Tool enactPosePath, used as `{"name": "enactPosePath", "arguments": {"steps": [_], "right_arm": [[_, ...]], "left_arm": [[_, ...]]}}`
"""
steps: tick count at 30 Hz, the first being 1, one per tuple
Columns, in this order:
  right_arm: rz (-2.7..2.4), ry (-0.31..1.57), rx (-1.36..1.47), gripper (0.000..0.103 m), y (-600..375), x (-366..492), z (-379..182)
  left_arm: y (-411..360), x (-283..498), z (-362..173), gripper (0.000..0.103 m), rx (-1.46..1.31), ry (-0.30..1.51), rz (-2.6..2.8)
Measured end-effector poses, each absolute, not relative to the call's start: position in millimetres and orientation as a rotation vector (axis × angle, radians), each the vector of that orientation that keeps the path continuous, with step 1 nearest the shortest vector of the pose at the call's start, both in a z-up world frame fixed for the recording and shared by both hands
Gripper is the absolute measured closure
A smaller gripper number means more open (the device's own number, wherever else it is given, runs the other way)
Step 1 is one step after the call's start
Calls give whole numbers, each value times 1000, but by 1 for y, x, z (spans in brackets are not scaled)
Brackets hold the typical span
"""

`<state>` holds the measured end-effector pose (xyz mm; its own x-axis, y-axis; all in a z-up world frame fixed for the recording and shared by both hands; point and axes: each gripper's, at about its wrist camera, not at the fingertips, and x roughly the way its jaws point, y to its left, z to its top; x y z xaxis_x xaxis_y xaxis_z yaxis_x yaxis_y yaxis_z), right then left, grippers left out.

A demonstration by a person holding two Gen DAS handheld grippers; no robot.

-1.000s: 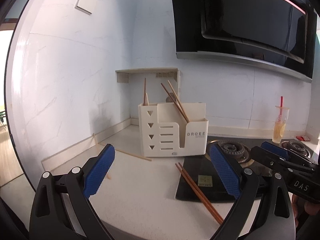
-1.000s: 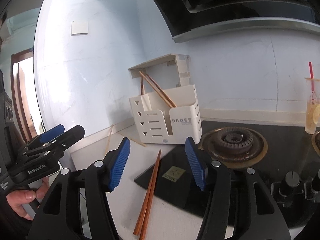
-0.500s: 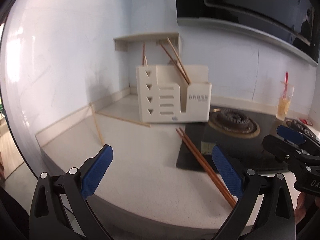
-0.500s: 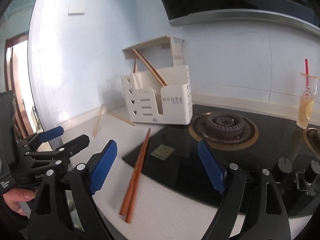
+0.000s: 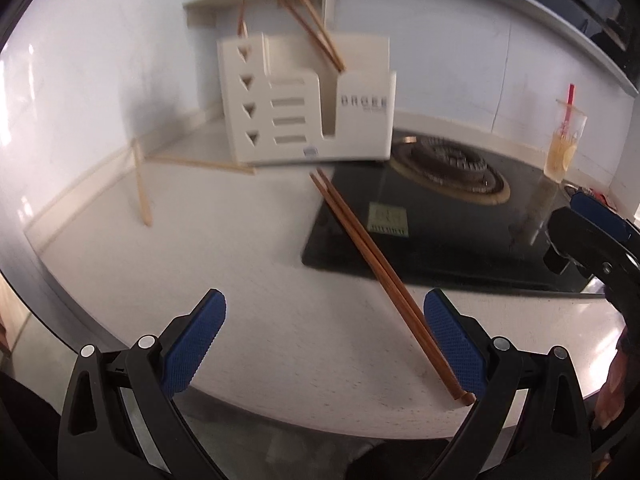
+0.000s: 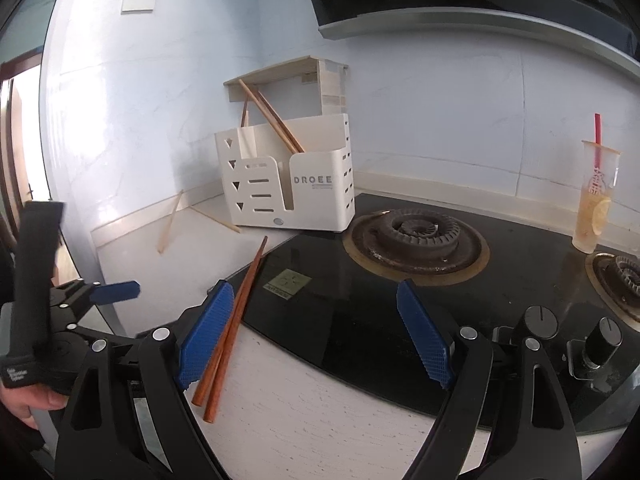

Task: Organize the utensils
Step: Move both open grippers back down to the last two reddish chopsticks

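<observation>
Left wrist view shows us holding the left gripper (image 5: pixel 324 344) wide and empty above the dark chopsticks (image 5: pixel 372 256) lying half on the cooktop (image 5: pixel 460 248), while our right gripper (image 6: pixel 316 336), jaws just opened wide, flanks them for transfer to the holder (image 6: pixel 288 184).

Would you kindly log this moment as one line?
left gripper: open, empty | right gripper: open, empty | dark chopsticks: on counter | holder: upright
</observation>
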<state>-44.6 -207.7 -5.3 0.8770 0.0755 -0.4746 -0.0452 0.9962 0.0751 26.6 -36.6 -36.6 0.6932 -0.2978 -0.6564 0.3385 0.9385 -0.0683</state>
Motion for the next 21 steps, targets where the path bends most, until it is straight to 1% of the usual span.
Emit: {"name": "enactPosePath", "arguments": {"steps": [4, 7, 10, 14, 21], "right_arm": [[75, 497, 56, 19, -208, -45, -6], [82, 488, 70, 19, -211, -46, -5], [85, 490, 81, 19, -212, -44, -6], [94, 490, 82, 19, -211, -42, -6], [104, 489, 80, 19, -209, -39, -9]], "left_arm": [[-40, 39, -46, 7, 13, 837, -347], [-42, 41, -46, 7, 36, 840, -297], [-43, 44, -47, 13, 55, 872, -257], [-45, 45, -50, 18, 61, 900, -259], [-48, 46, -43, 18, 55, 885, -265]]}}
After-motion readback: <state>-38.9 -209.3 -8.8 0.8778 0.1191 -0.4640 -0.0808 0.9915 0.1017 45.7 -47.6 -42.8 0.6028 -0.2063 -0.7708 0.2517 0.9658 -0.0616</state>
